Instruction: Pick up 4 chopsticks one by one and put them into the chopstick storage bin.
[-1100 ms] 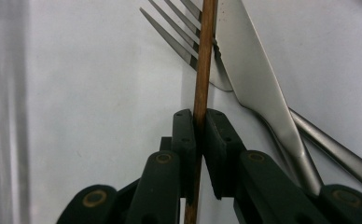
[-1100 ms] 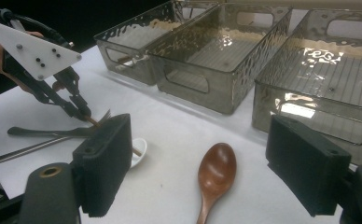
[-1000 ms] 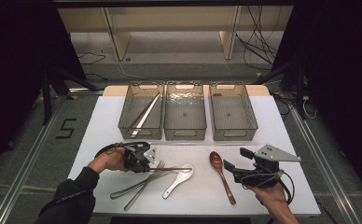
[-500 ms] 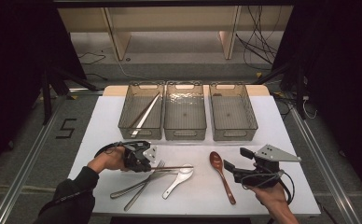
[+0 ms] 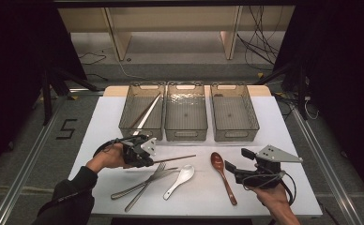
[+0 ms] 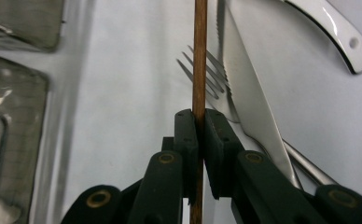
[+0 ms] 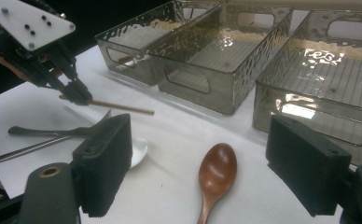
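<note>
The left tool [image 6: 200, 140] is clamped on a thin wooden chopstick [image 5: 175, 159], held just above the fork [image 5: 148, 183] and knife [image 5: 140, 185] near the table's [image 5: 283, 136] front-left. Light, stiff and smooth, the chopstick could pivot or slip; a grip nearer its middle seems steadier. The right tool [image 7: 207, 172] hangs with jaws apart over the brown spoon [image 5: 222, 174].

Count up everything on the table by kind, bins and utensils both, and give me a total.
Bins: 3
Chopsticks: 3, one clamped in the left gripper, what looks like two in the left bin
Wooden spoon: 1
White spoon: 1
Fork: 1
Knife: 1
Total: 10
</note>
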The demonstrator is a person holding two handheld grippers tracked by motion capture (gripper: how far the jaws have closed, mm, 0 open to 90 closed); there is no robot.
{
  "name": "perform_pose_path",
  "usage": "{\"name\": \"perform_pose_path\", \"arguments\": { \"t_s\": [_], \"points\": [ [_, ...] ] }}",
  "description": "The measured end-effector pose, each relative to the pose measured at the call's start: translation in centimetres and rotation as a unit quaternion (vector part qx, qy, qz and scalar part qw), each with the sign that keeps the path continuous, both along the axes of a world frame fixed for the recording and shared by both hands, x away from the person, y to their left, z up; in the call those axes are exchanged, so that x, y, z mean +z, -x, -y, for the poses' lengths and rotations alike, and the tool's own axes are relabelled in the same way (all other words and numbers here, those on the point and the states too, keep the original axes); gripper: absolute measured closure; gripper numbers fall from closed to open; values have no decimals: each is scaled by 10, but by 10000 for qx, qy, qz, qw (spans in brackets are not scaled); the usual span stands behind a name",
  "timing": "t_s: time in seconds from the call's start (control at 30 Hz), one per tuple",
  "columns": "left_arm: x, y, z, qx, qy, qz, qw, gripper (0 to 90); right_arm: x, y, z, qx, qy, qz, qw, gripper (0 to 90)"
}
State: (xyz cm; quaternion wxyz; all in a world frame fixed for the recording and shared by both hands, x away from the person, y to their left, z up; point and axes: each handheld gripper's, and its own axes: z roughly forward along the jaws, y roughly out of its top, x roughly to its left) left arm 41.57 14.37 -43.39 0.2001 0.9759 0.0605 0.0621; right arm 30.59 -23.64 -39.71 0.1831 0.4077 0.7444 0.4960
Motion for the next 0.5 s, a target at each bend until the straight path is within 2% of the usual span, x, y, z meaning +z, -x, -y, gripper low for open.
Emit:
{"name": "perform_pose_path", "arguments": {
  "t_s": [0.1,0.23,0.5],
  "points": [
    [5,-3,-2,189,127,16,9997,832,0,0,0,-2,-2,2,10000,237],
    [8,-5,-3,518,352,8,9980,832,0,0,0,1,3,6,10000,237],
    [16,-9,-8,919,565,52,9942,833,0,0,0,-1,-2,3,10000,237]
  ]
}}
